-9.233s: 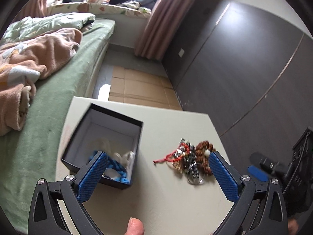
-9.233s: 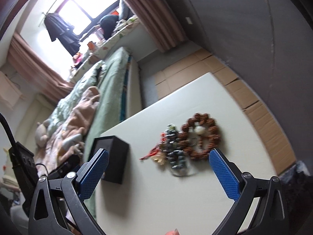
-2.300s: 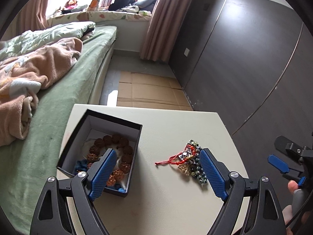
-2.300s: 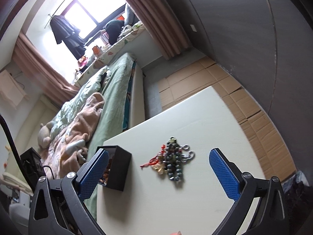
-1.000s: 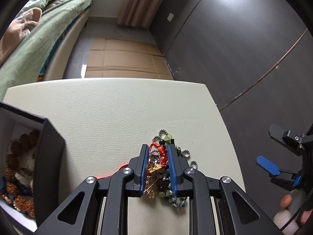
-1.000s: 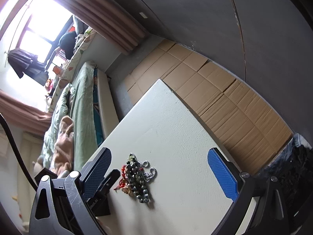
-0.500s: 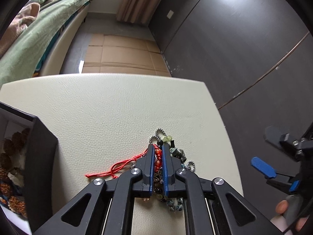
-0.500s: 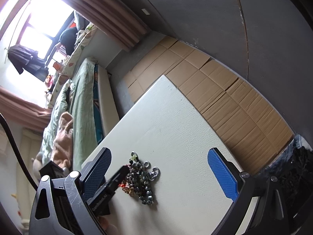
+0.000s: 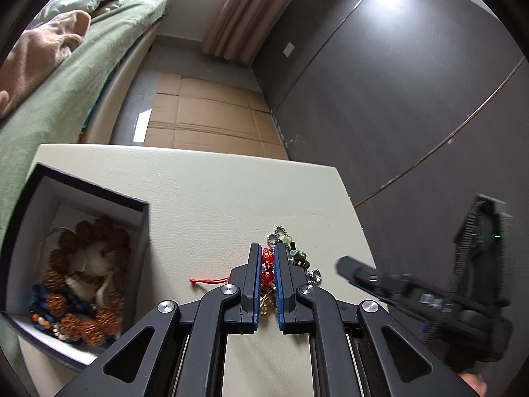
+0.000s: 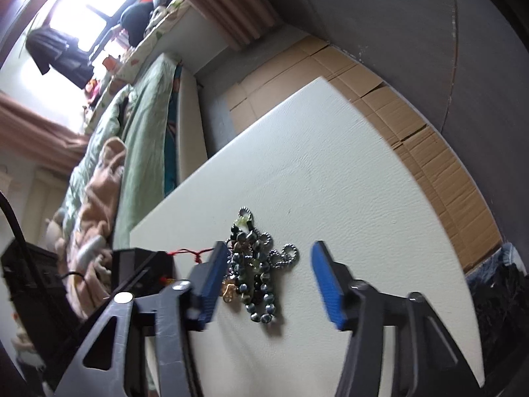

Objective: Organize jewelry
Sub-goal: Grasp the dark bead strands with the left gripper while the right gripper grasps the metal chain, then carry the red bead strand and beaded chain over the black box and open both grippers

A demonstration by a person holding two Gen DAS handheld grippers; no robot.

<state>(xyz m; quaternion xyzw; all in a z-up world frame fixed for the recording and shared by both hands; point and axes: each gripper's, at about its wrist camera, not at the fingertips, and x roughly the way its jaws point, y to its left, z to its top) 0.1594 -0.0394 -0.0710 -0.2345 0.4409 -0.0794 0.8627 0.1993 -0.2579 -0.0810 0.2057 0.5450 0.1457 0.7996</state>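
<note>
My left gripper [image 9: 266, 254] is shut on a red bead bracelet [image 9: 267, 266] from the jewelry pile on the cream table [image 9: 211, 192]; its red cord [image 9: 208, 280] trails left. Dark grey bead strands and a ball chain [image 9: 297, 259] lie just right of the fingers. The black jewelry box [image 9: 82, 195] at left holds a brown bead bracelet [image 9: 82, 317] and blue beads. My right gripper [image 10: 267, 266] is open, its fingers either side of the dark bead pile [image 10: 254, 274]. It also shows in the left wrist view [image 9: 396, 287].
A green-covered bed [image 9: 66, 76] runs along the table's left side. Cardboard sheets [image 9: 211, 115] cover the floor beyond the far table edge. A dark wall [image 9: 396, 99] stands to the right. The black box [image 10: 142, 269] sits left of the pile in the right wrist view.
My left gripper closed on the red bracelet and has drawn it back and up, pulling the red cord in. My right gripper has moved in over the bead pile, narrowing its opening.
</note>
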